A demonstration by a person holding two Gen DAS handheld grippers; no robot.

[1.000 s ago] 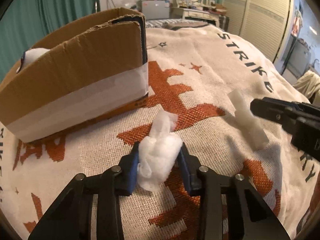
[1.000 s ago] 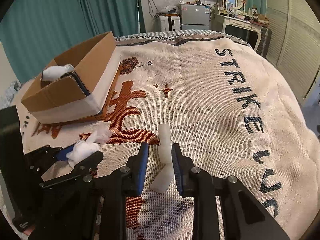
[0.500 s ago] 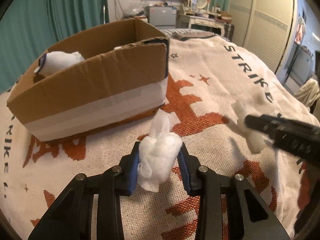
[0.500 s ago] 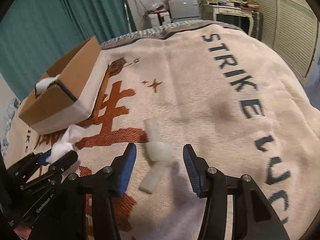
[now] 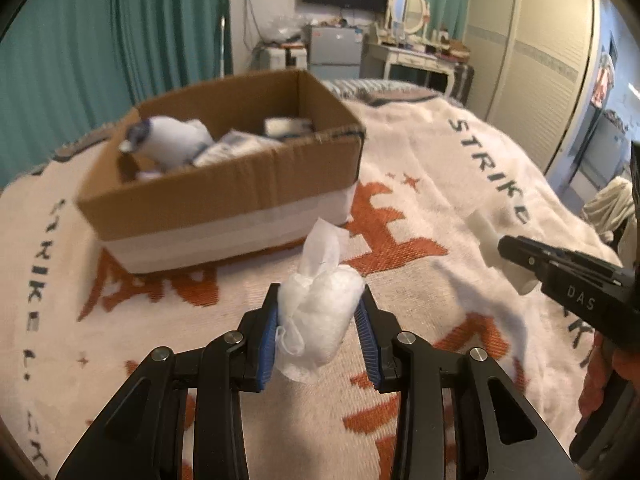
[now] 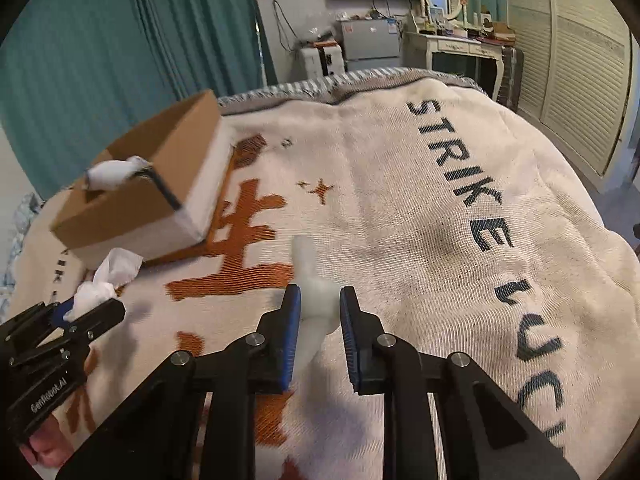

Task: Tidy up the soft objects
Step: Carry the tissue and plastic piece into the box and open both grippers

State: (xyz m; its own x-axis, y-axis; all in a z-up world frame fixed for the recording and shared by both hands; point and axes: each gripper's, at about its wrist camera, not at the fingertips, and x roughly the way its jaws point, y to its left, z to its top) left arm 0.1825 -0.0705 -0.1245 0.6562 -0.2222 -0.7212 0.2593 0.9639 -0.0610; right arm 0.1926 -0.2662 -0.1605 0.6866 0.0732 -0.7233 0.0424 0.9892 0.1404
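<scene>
The blanket [image 6: 400, 208] under my work carries "STRIKE LUCK" in dark knitted letters; the last letters run out of view. "STRIKE" also runs along its left edge. My right gripper [image 5: 520, 276] is marked "DAS", my left gripper [image 6: 86, 310] "GenRobot.AI".

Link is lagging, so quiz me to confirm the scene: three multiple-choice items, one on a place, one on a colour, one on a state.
1. Where is the cardboard box relative to the left gripper?
A. Ahead, to the left
B. Behind it
C. Under it

2. What colour are the gripper pads?
A. Red
B. Blue
C. Green

3. What is the right gripper doing?
A. Hanging empty
B. Clamping the white foam piece
C. Gripping the box

Answers: 1 A, the box sits beyond the white wad on the blanket. 2 B, blue strips line the fingers. 3 B, foam is pinched between the pads.
</scene>
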